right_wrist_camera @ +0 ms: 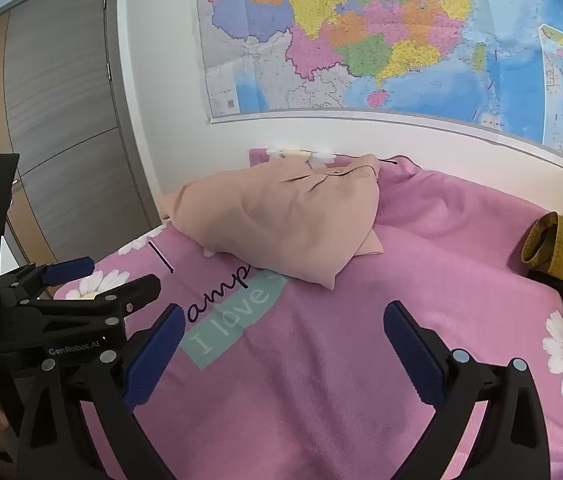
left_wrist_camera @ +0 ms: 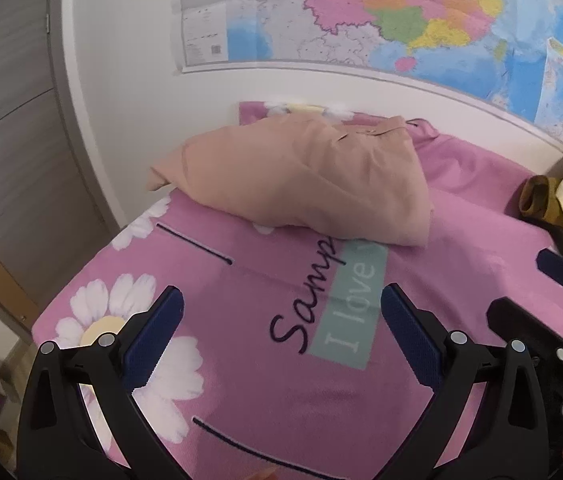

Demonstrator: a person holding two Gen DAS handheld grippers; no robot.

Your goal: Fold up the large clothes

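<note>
Both jaws standing wide apart and gripping nothing, the left hand-held gripper (left_wrist_camera: pixel 281 336) and right hand-held gripper (right_wrist_camera: pixel 283 354) are hovering over the pink bed (right_wrist_camera: pixel 341 360). The peach garment (left_wrist_camera: pixel 305 184) is lying bunched toward twelve o'clock, well apart, its long axis running nine to three. Neither gripper is looking clearly nearer.

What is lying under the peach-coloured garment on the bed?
The peach garment rests on the pink daisy bedspread. It covers the end of the printed script word and of the teal "I love" strip. Anything else beneath it is hidden.
</note>
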